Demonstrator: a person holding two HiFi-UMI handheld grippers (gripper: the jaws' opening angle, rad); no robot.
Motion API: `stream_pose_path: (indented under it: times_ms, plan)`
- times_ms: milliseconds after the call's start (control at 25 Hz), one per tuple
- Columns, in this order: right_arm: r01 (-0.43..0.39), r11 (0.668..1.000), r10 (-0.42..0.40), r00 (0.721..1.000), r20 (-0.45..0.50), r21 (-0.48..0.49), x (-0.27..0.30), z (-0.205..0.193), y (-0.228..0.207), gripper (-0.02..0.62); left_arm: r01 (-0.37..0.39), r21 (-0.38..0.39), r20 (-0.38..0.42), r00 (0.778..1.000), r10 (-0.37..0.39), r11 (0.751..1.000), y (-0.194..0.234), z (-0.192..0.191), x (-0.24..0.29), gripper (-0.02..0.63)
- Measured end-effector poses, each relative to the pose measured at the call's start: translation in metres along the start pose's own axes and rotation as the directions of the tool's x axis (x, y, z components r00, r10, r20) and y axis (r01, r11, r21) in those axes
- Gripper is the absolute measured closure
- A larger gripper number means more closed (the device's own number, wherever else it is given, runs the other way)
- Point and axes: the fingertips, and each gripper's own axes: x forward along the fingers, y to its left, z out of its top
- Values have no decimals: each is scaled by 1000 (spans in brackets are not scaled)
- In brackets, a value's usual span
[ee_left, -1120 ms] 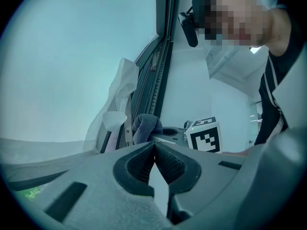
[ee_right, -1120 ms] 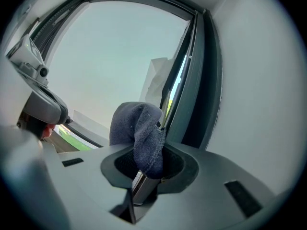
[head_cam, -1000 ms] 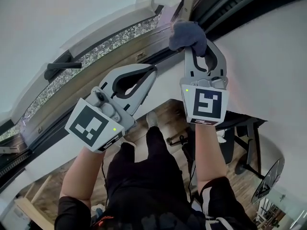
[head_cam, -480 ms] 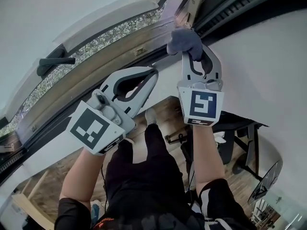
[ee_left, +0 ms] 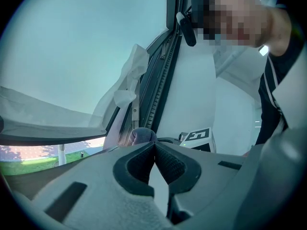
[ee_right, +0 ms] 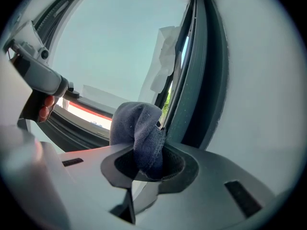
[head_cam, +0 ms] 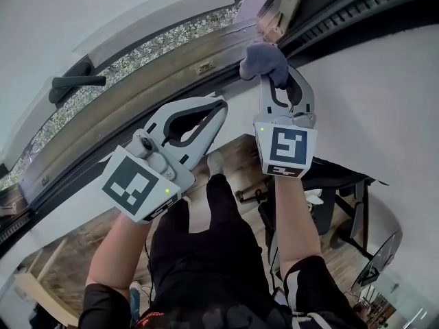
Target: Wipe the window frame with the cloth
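The window frame (head_cam: 137, 91) is the largest thing here. It runs as a long band ahead of both grippers, and in the right gripper view its dark upright part (ee_right: 197, 80) stands directly in front of the jaws. The pale glass (ee_right: 120, 42) fills the space beyond that frame, to the left of the right gripper's tips. A white wall (head_cam: 370, 94) lies on the right side of the right gripper.

The left gripper (head_cam: 221, 105) is held lower, just beside the right one and on its left, and its tips point toward the frame without touching it, as far as the head view shows. In its own view the left gripper (ee_left: 154, 150) has the two pads pressed together, and nothing is between them.

The right gripper (head_cam: 277, 74) reaches up to the frame. Its jaws are closed on the cloth (head_cam: 264, 55), and the pads pinch a fold of it.

The cloth (ee_right: 139, 128) is dark blue-grey and bunched. It sticks out ahead of the right gripper's tips as a rounded lump and lies against the frame near the corner. From the left gripper it shows as a small lump (ee_left: 142, 135) just over the closed tips.

A dark handle (head_cam: 75, 82) sits on the frame, well apart from the left gripper, far on its left.
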Motion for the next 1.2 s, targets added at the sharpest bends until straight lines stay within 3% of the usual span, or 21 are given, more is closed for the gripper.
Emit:
stream_pose_path:
  times_ms: [240, 480, 880, 1200]
  plan:
    - [0, 1000, 0, 1000, -20, -8, 0, -8, 3, 525, 3, -6, -3, 1000, -3, 1000, 0, -4, -3, 586]
    - [7, 999, -6, 1000, 23, -36, -12, 22, 2, 525, 13, 15, 30, 999, -13, 1000, -5, 16, -8, 586]
    - [90, 982, -59, 981, 188, -166, -48, 143, -27, 525, 25, 126, 128, 991, -41, 992, -22, 106, -20, 586]
    - [204, 936, -112, 945, 307, -288, -83, 249, -62, 525, 33, 238, 204, 976, -83, 971, -40, 189, -25, 586]
